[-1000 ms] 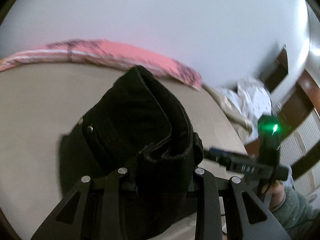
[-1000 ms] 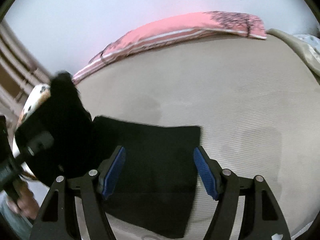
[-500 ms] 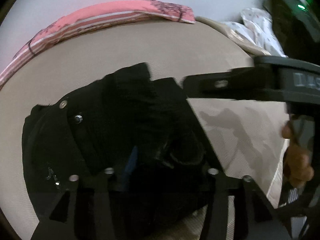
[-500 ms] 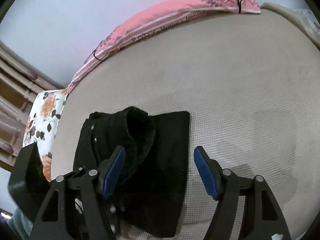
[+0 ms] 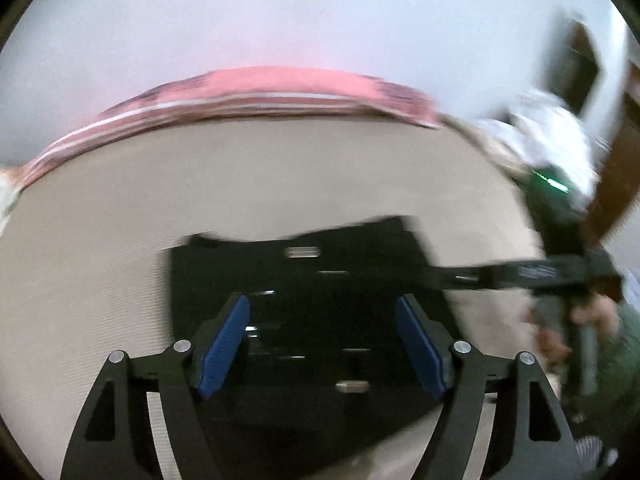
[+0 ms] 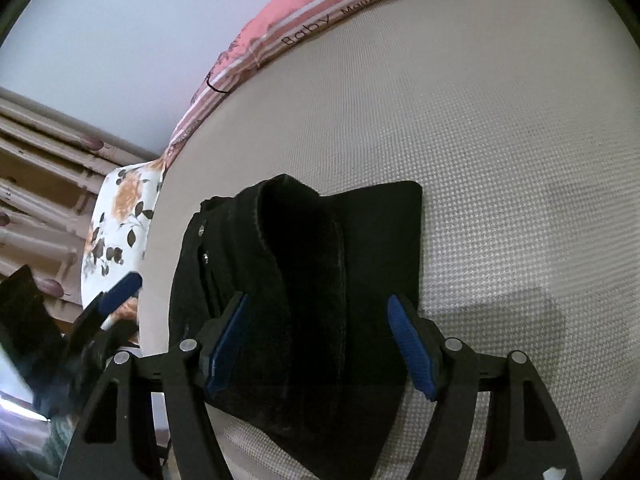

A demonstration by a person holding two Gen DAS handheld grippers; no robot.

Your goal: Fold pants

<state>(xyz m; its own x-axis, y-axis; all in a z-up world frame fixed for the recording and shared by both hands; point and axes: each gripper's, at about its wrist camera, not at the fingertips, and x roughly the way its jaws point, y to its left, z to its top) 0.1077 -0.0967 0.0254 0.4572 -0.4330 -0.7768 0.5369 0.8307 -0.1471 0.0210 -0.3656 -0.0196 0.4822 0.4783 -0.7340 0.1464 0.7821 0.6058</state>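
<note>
The black pants [image 6: 304, 292] lie folded into a compact bundle on the beige mattress [image 6: 500, 160], with one fold bulging up along the middle. My right gripper [image 6: 320, 344] is open and hovers just above the bundle's near part. In the blurred left wrist view the pants [image 5: 320, 280] lie flat in front of my left gripper [image 5: 322, 340], which is open and empty. The right gripper's body shows in the left wrist view [image 5: 560, 276], and the left gripper's fingers show in the right wrist view [image 6: 116, 296].
A pink striped pillow [image 6: 320, 20] lies along the mattress's far edge, also seen in the left wrist view [image 5: 248, 92]. A floral pillow [image 6: 116, 228] lies at the left. White bedding [image 5: 548, 132] is heaped at the far right. A wooden frame [image 6: 40, 160] runs at the left.
My left gripper has let go of the pants fold and opened, pulling back from the bundle. The pants now lie on the mattress. My right gripper has come closer over them.
</note>
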